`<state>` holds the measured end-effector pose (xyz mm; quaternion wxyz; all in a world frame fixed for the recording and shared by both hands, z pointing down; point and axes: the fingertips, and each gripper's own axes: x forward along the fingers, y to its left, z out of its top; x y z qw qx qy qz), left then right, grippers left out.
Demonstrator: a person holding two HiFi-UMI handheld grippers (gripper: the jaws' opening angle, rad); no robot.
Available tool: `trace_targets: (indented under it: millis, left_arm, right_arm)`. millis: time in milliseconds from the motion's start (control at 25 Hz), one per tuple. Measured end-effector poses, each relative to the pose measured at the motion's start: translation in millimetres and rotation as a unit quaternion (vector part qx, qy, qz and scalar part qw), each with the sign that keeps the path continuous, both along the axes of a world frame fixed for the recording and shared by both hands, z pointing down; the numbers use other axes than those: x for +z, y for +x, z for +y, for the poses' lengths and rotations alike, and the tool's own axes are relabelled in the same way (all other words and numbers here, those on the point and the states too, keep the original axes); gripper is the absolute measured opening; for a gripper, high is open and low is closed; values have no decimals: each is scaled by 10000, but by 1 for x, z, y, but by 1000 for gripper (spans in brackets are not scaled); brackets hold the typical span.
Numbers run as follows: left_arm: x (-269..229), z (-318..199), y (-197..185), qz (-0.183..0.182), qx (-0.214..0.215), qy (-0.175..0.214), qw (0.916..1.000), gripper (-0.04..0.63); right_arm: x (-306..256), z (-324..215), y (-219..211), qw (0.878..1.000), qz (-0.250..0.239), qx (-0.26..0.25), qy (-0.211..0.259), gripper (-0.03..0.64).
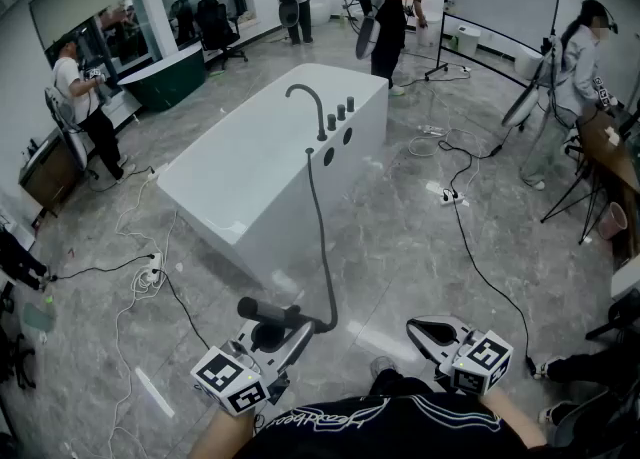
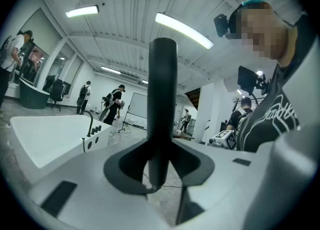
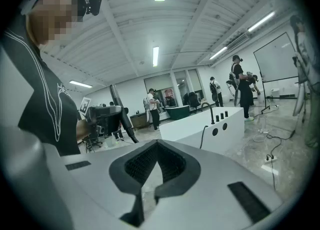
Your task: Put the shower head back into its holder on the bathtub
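Our left gripper (image 1: 272, 331) is clamped on the black cylindrical shower head (image 1: 262, 310), which lies crosswise near us. The white rectangular bathtub (image 1: 290, 227) stands straight ahead, farther off. Our right gripper (image 1: 426, 330) is closed and empty.

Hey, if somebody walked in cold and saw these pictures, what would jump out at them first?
The long white rectangular bathtub, standing alone mid-room on the grey stone floor, draws the eye first. Next is the black shower head clamped in the left gripper at the bottom of the head view, its black hose trailing to the tub's side. The right gripper beside it is shut and empty.
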<state>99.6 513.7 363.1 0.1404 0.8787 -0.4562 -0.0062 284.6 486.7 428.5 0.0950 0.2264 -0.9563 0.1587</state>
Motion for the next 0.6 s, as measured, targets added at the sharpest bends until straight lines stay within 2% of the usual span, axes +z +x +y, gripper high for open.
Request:
trace_targets:
  millis: [320, 520, 600]
  left_arm:
    - [2, -11, -13, 171, -81, -41, 9998, 132]
    - [-1, -18, -26, 478, -200, -145, 9985, 132]
    - [-5, -23, -34, 608, -266, -166, 9977, 132]
  right_arm:
    - [6, -16, -11, 9999, 120, -77, -14, 12]
    - [-2, -23, -17, 9990, -279, -28, -351, 15]
    - [-4, -26, -18, 9989, -294, -15, -367, 15]
